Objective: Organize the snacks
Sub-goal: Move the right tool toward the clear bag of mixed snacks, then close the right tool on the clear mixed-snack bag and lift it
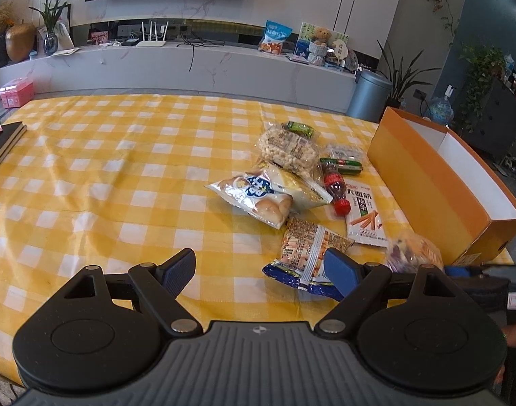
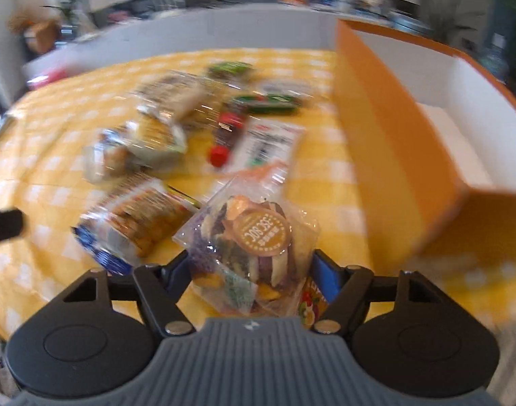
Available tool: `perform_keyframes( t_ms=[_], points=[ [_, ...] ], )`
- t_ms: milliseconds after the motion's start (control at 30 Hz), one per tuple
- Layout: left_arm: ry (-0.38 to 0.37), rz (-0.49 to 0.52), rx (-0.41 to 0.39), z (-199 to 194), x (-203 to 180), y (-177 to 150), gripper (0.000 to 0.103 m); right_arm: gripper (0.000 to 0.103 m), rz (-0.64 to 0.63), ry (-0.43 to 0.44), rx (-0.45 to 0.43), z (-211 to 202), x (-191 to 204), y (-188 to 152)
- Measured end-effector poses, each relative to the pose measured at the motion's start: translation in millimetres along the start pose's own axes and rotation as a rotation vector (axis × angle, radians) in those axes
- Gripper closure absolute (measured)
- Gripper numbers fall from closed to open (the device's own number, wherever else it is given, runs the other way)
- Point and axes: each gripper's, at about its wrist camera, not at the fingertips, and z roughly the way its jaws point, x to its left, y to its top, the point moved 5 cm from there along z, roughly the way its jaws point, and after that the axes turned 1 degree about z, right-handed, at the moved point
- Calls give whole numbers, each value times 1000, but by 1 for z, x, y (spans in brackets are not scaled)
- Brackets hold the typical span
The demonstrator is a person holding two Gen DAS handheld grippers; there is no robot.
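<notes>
A clear bag of mixed vegetable chips [image 2: 247,247] with a brown round label sits between the fingers of my right gripper [image 2: 251,260], which is shut on it; the right wrist view is blurred. The same bag [image 1: 413,250] shows blurred just left of the orange box [image 1: 427,176]. That box [image 2: 386,142] is open, with a white inside. My left gripper [image 1: 259,260] is open above the yellow checked cloth [image 1: 122,186], its right finger over a blue-edged cracker bag [image 1: 305,253]. Further back lie a bread bag [image 1: 258,196], a puffed-snack bag [image 1: 288,149], a small cola bottle [image 1: 335,186] and a white stick-snack packet [image 1: 362,213].
A green sausage [image 1: 342,165] and a small green packet [image 1: 298,128] lie behind the pile. A dark notebook [image 1: 0,142] rests at the cloth's left edge. Past the table stand a white TV cabinet [image 1: 190,67], a grey bin [image 1: 369,94] and a pink box [image 1: 16,92].
</notes>
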Motion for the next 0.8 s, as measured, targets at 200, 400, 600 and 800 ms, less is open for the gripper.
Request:
perform_keyframes(
  t_ms=[200, 400, 600, 800],
  points=[
    [-19, -13, -14, -3, 1, 2, 3, 36, 51, 37, -20, -7, -8, -5],
    [-3, -13, -13, 0, 5, 1, 3, 37, 85, 32, -90, -20, -15, -5],
    [-3, 40, -22, -2, 2, 0, 3, 37, 111, 47, -164, -51, -38, -12],
    [-25, 147, 21, 19, -31, 0, 2, 37, 198, 110, -142, -42, -54, -12]
  ],
)
